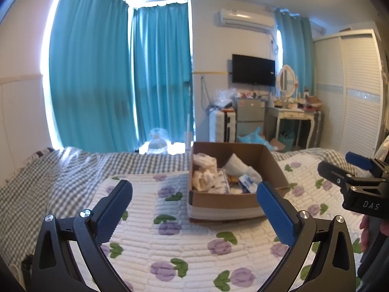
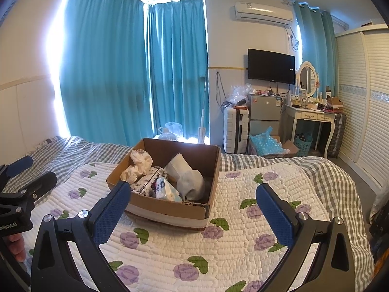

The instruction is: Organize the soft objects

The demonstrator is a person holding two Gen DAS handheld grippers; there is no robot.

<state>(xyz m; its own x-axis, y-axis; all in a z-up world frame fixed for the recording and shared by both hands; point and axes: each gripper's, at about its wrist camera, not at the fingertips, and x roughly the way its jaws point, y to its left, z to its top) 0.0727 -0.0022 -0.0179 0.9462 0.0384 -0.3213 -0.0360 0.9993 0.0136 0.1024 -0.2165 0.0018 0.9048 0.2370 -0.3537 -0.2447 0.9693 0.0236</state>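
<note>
One cardboard box (image 2: 170, 182) was seen on the floral quilt (image 2: 231, 243), ahead of both grippers; soft items were piled inside: a cream crumpled cloth (image 2: 138, 164), a grey-white sock (image 2: 192, 181), a printed fabric bundle (image 2: 145, 182) and a blue-white tissue pack (image 2: 165, 189). Two grippers were counted. The left gripper (image 1: 194, 209) was held spread wide, nothing between its pads; the right gripper (image 2: 192, 209) likewise spread and empty. The box's right inner wall was shown only in the left wrist view; sock detail was clearer in the right. The quilt was laid over a grey checked bedsheet (image 2: 316, 170). Teal curtains (image 2: 109, 73), one wall TV (image 2: 271, 65), one air conditioner (image 2: 263, 12), one vanity table (image 2: 311, 116) were noted.
</note>
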